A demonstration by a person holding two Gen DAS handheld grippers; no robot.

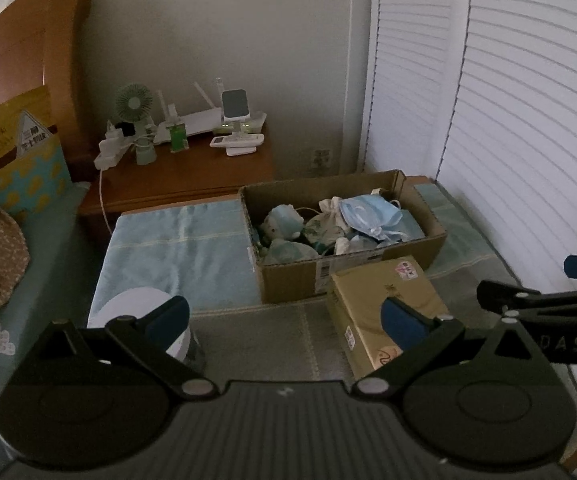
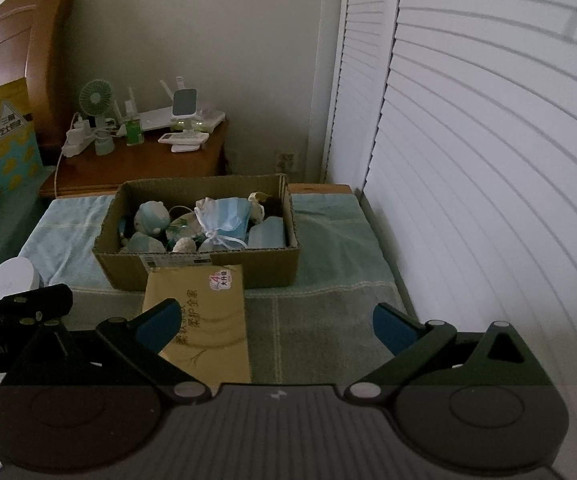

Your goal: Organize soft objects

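Left wrist view shows the soft things gathered in the cardboard box [image 1: 344, 236]: a blue face mask [image 1: 370, 214] on top, pale drawstring pouches [image 1: 326, 222] and small plush toys [image 1: 282, 220] packed beside it. The box sits on the bed's light blue towel [image 1: 176, 248], with a yellow tissue pack [image 1: 376, 304] touching its near wall. I judge the sorting mostly done, since I see no loose soft item on the towel; only the tissue pack and a white round container [image 1: 144, 316] lie outside. My left claw [image 1: 284, 320] hangs spread and empty, well short of the box. My right claw [image 2: 276, 324] is likewise apart, holding nothing, above the tissue pack. Beyond stand a wooden nightstand [image 1: 192, 172] and white shutters [image 1: 508, 120].
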